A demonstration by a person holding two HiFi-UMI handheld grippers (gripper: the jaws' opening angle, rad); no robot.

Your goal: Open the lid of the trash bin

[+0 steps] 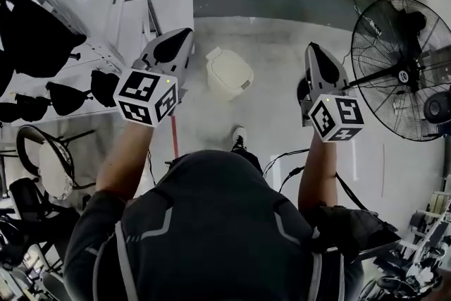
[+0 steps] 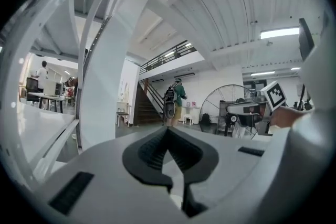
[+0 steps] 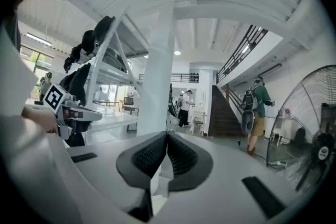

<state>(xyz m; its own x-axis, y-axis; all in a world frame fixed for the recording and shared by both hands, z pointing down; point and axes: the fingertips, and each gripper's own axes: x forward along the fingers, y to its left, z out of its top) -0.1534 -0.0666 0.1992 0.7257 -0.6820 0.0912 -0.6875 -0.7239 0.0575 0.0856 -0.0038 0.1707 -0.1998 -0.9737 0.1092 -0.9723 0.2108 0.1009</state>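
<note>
Floor (image 1: 282,81): grey concrete.
Trash bin (image 1: 229,72): lid down, judged light; taken at lid rim.
Left gripper (image 1: 182,39), right gripper (image 1: 313,49): jaws together, empty.

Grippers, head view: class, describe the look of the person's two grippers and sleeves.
The left gripper and right gripper are white tapered shells with a black oval panel on top; each carries a white cube of black square markers. Their own views show dark ribbed pads. The person wears a dark short-sleeved top with grey piping.
</note>
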